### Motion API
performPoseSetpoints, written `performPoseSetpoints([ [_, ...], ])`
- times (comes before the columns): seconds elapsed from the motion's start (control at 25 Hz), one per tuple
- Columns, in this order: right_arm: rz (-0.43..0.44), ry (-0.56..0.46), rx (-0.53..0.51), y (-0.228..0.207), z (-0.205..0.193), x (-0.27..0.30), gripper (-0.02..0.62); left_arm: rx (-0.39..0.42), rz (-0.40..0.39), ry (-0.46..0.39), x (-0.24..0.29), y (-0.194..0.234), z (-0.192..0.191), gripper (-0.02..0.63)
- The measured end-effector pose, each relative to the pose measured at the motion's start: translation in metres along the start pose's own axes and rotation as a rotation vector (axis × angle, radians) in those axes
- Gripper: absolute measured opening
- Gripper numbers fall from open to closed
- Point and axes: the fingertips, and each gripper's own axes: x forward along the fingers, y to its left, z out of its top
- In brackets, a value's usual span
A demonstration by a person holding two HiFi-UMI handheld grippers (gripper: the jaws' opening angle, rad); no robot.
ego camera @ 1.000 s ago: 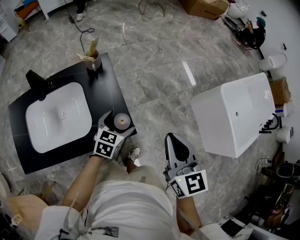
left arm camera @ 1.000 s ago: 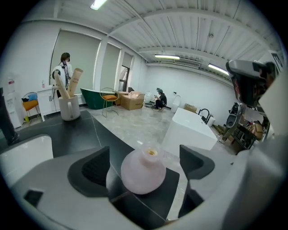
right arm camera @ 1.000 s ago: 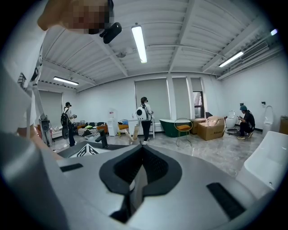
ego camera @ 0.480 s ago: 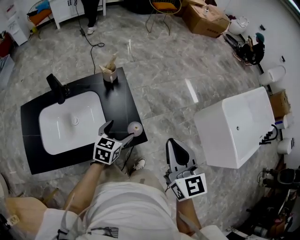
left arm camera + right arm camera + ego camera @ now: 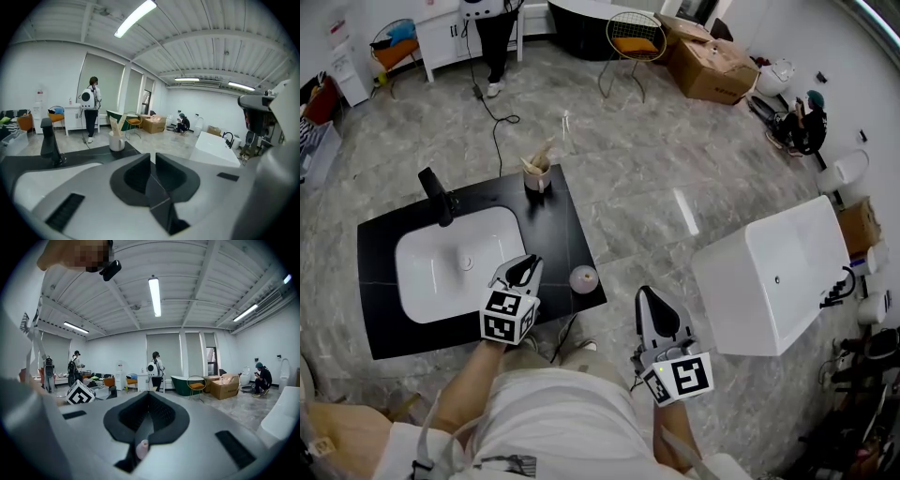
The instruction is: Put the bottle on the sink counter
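In the head view, the bottle (image 5: 583,277) is seen standing on the counter (image 5: 572,234) right of the sink (image 5: 441,277), just beside the left gripper (image 5: 528,264) but apart from it. In the left gripper view, its jaws have just been closing and are brought together, with nothing between them. In the right gripper view, the right gripper (image 5: 147,401) is shown closed and empty.

Left grey-and-black two-jaw gripper (image 5: 523,269): jaws have just been closing, now together, nothing between. Right grey-and-black two-jaw gripper (image 5: 649,298): jaws together, empty.

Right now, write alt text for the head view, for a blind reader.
A bottle stands on the near right corner of a black sink counter, free of the left gripper, whose jaws have just closed on nothing. The right gripper hangs shut over the floor.
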Motion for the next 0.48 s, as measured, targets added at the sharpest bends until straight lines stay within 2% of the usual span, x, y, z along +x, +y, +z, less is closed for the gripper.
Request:
performPoseSetpoints([
  [0.12,-0.016,-0.006,-0.005,-0.004,0.004,0.001,0.011,-0.002,-0.009,-0.053,-0.011,0.004,0.023,0.015],
  [0.48,-0.069,-0.035,-0.011,-0.031,0.019,0.007,0.011,0.016,0.018,-0.253,-0.051,0.020,0.110,0.014],
])
